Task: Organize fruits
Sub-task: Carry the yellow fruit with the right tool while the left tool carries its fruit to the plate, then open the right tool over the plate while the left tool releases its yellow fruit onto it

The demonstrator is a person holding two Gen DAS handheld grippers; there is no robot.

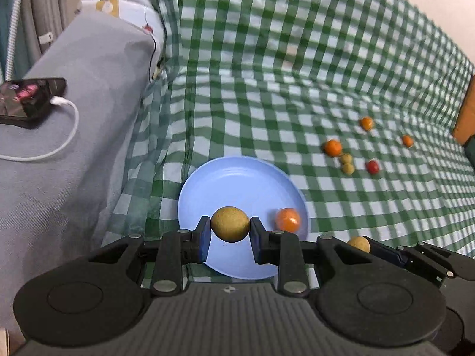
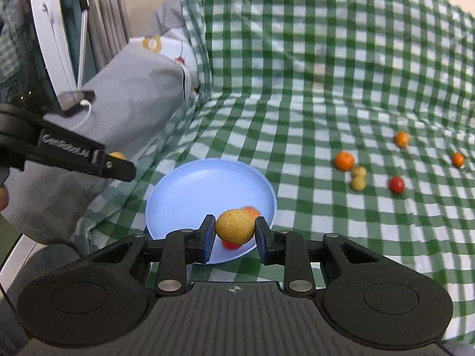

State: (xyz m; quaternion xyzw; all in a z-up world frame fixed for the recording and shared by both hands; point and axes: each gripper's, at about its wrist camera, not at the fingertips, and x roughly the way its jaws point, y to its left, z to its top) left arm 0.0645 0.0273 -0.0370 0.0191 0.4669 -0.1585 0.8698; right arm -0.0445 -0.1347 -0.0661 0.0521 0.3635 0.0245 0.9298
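Observation:
My left gripper point(image 1: 230, 232) is shut on a yellow-brown round fruit point(image 1: 230, 221), held above the near part of a blue plate point(image 1: 237, 182). An orange fruit point(image 1: 287, 220) lies on that plate. My right gripper point(image 2: 235, 234) is shut on a second yellow fruit point(image 2: 235, 225) over the near rim of the plate point(image 2: 204, 184), with an orange fruit point(image 2: 252, 210) and a red one point(image 2: 231, 245) partly hidden behind it. In each wrist view the other gripper shows at the edge, carrying its fruit point(image 1: 359, 244) point(image 2: 118, 156).
Loose on the green checked cloth point(image 1: 267, 89) to the right lie orange fruits point(image 1: 332, 147) point(image 1: 367, 123) point(image 1: 407, 141), two yellow ones point(image 1: 347, 163) and a red one point(image 1: 372, 166). A phone point(image 1: 29, 101) with a white cable rests on a grey cushion point(image 1: 89, 148) at left.

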